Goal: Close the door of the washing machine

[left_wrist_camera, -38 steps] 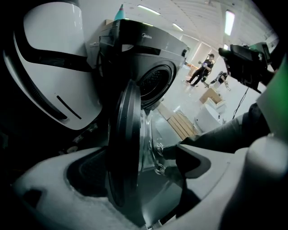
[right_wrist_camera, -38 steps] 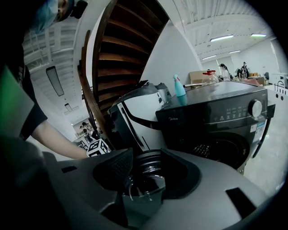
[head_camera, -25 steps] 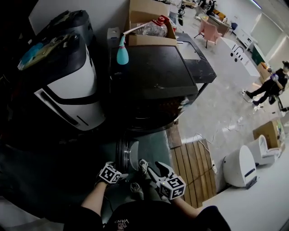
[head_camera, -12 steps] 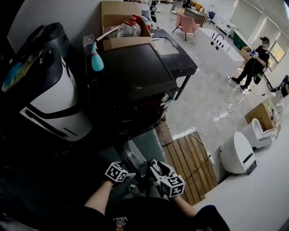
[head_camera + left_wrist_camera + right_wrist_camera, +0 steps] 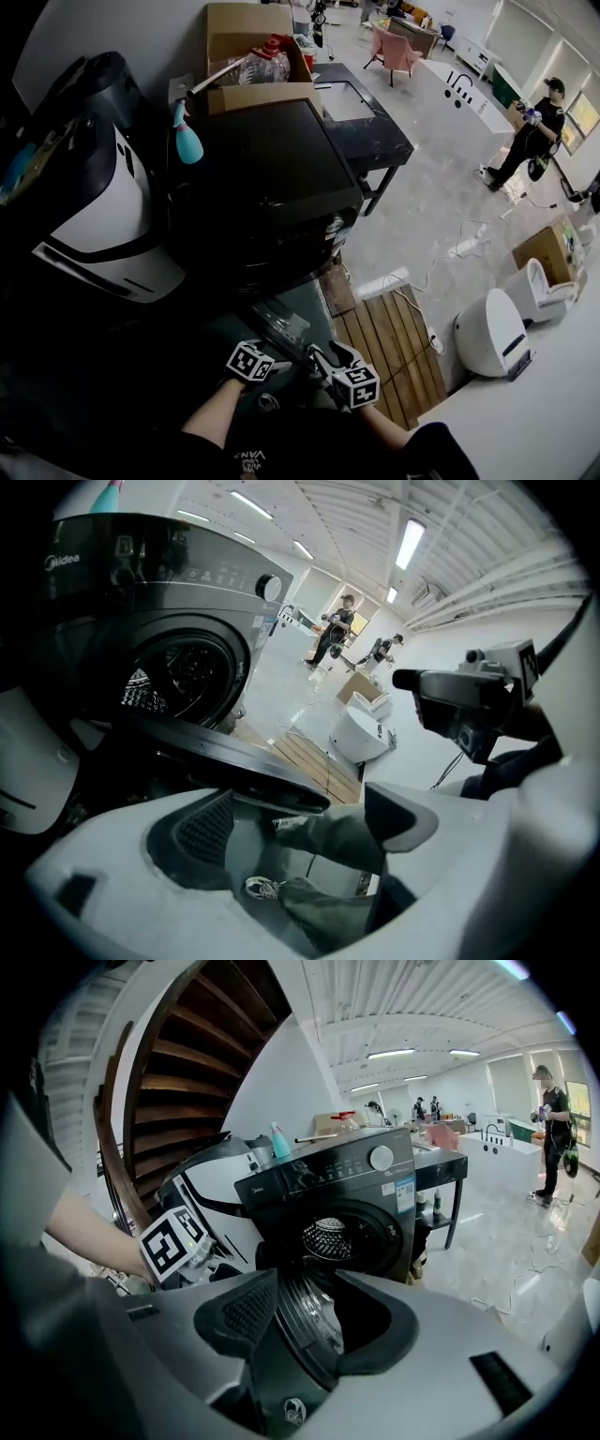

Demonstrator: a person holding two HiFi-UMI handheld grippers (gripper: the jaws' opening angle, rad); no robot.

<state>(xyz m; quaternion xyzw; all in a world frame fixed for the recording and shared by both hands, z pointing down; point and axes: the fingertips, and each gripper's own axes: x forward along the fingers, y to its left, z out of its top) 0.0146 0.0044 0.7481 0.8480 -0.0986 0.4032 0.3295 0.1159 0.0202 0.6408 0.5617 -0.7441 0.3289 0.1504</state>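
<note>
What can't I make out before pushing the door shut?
Door lower half: right gripper view, hidden behind the jaws.
Door contact: left gripper view, its edge meets a jaw; touching or not, cannot tell.
Drum: head view, hidden under the washer top.
Panel print: both gripper views, too small.

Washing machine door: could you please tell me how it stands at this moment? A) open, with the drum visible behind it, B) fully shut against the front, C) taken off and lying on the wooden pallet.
A: in the right gripper view the door stands out from the washing machine, and the drum shows through the opening.
</note>
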